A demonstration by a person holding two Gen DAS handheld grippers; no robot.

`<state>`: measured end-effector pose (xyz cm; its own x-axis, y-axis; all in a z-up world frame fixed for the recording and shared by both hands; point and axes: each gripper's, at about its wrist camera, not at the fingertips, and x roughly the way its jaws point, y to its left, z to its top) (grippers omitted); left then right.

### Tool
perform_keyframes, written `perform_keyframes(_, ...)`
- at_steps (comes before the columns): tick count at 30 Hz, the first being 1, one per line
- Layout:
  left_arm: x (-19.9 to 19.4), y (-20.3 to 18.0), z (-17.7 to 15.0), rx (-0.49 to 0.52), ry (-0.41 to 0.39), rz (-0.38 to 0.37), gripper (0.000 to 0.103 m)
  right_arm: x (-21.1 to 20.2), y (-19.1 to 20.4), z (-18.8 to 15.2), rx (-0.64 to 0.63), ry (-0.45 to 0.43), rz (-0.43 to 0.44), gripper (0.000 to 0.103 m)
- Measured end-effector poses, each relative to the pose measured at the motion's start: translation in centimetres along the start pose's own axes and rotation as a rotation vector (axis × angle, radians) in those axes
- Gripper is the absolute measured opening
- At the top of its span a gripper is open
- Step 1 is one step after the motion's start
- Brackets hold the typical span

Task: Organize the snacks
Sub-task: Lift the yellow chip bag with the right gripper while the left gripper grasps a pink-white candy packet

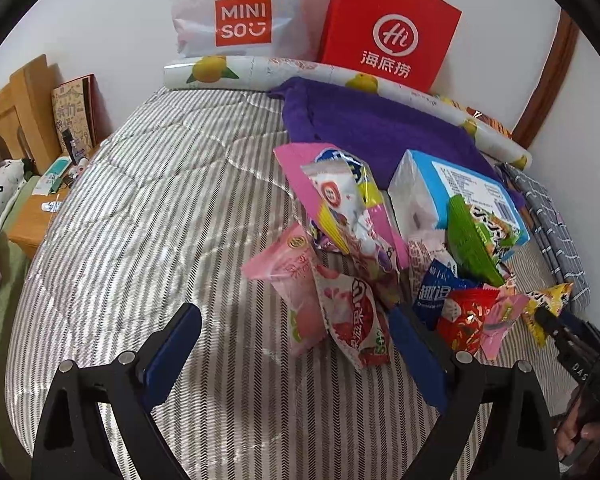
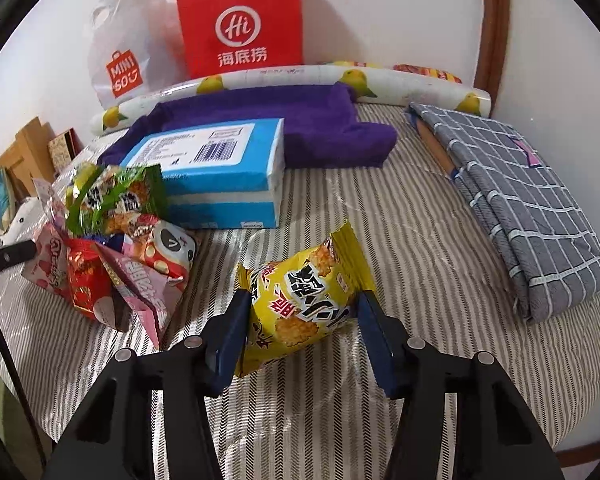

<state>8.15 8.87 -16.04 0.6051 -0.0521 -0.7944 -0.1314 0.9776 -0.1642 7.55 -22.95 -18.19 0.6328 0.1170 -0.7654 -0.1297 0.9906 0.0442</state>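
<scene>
The right claw (image 2: 300, 320) sits low in the middle of the right wrist view. It is grasping a yellow snack bag (image 2: 304, 300), with one blue pad on each side of the bag. The bag is tilted, and its top corner points up and to the right. Its lower end is down on the striped bed (image 2: 400, 220).

To the left of that bag lies a pile of snacks (image 2: 116, 248), with red, pink and green packets all mixed up. Just behind the pile stands a blue and white box (image 2: 220, 176). Behind the box is a purple towel (image 2: 320, 128). A folded grey checked cloth (image 2: 520, 208) lies at the right of the frame.

The left claw (image 1: 296, 344) is low in the left wrist view. It is released, with its two blue pads spread wide. A pink and red snack packet (image 1: 352, 316) lies on the bed between the pads, close to the right one, and I cannot tell if that pad touches it. The rest of the pile rises above it, toward the middle right of the frame.

At the top of both views, a red paper bag (image 1: 388, 28) and a white plastic bag (image 1: 236, 12) lean on the wall. A long roll with lemon pictures (image 1: 340, 76) lies in front of them.
</scene>
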Motion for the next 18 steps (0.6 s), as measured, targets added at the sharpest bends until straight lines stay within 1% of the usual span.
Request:
perform_keyframes(2,0.2,-0.1,-0.1,-0.003,0.011,-0.008,0.087,-0.3,-0.2,0.0,0.003,-0.007,-0.005,0.054)
perform_keyframes(5,0.2,0.0,-0.3,0.002,0.011,-0.004,0.083,-0.6,-0.5,0.0,0.014,-0.011,-0.005,0.054)
perform_keyframes(7,0.3,0.1,-0.3,-0.003,0.015,-0.002,0.072,-0.6,-0.6,-0.1,0.023,-0.013,-0.004,0.054)
perform_keyframes(9,0.3,-0.1,-0.4,0.000,0.024,-0.018,0.068,-0.5,-0.8,-0.1,0.031,-0.010,0.002,0.054)
perform_keyframes(10,0.2,-0.3,-0.4,0.011,0.022,-0.030,0.068,-0.4,-0.8,-0.2,0.033,-0.008,0.005,0.054)
perform_keyframes(12,0.1,-1.1,-0.5,0.041,0.015,-0.032,0.067,-0.3,-0.8,-0.3,0.034,-0.005,0.006,0.054)
perform_keyframes(14,0.3,-1.9,-0.5,0.066,0.017,-0.025,0.062,-0.2,-0.8,-0.3,0.036,-0.005,0.008,0.054)
perform_keyframes(16,0.8,-2.4,-0.4,0.081,0.029,-0.023,0.050,-0.2,-0.8,-0.4,0.040,-0.002,0.008,0.054)
perform_keyframes(17,1.0,-2.6,-0.4,0.084,0.033,-0.020,0.049,-0.2,-0.9,-0.4,0.043,-0.001,0.007,0.054)
perform_keyframes(18,1.1,-2.6,-0.4,0.090,0.029,-0.005,0.044,-0.2,-1.0,-0.4,0.048,-0.002,0.008,0.054)
